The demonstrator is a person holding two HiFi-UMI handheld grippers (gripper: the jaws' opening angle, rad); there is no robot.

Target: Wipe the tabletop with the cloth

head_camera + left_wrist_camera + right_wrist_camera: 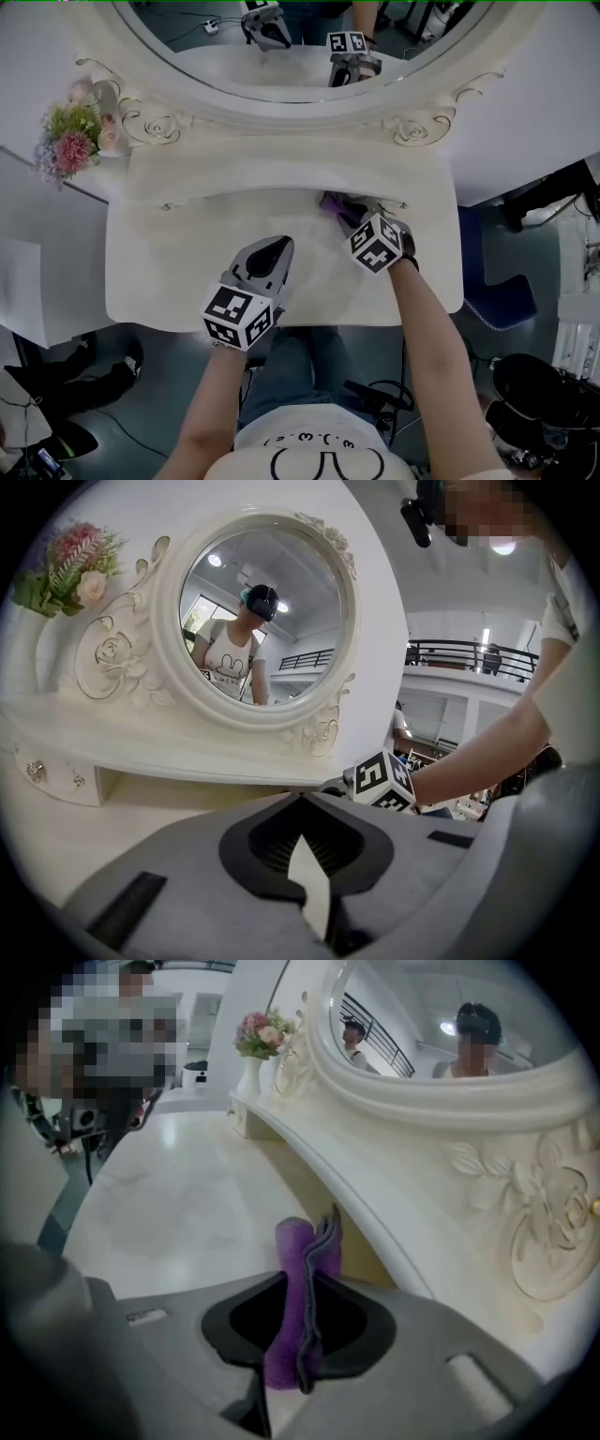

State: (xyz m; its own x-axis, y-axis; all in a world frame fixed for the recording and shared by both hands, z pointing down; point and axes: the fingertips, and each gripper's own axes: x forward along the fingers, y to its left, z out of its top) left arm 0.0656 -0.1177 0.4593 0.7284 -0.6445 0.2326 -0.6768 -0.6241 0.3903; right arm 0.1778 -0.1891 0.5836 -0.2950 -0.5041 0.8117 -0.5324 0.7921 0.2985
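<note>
The right tool [302,1283] has its jaws closed on the purple cloth [292,1251], a folded strip standing upright between them with its top poking out past the tips. It holds the cloth at the back edge of the white counter [187,253], right of centre, just in front of the raised shelf [281,169] under the oval mirror [225,28]. The left tool [300,799] sits over the counter's front edge near the middle, jaws brought together at the tips with nothing gripped, well apart from the flowers [67,141] at the back left corner.

Open studio hall, ornate vanity [169,253], mezzanine railing [469,649]
</note>
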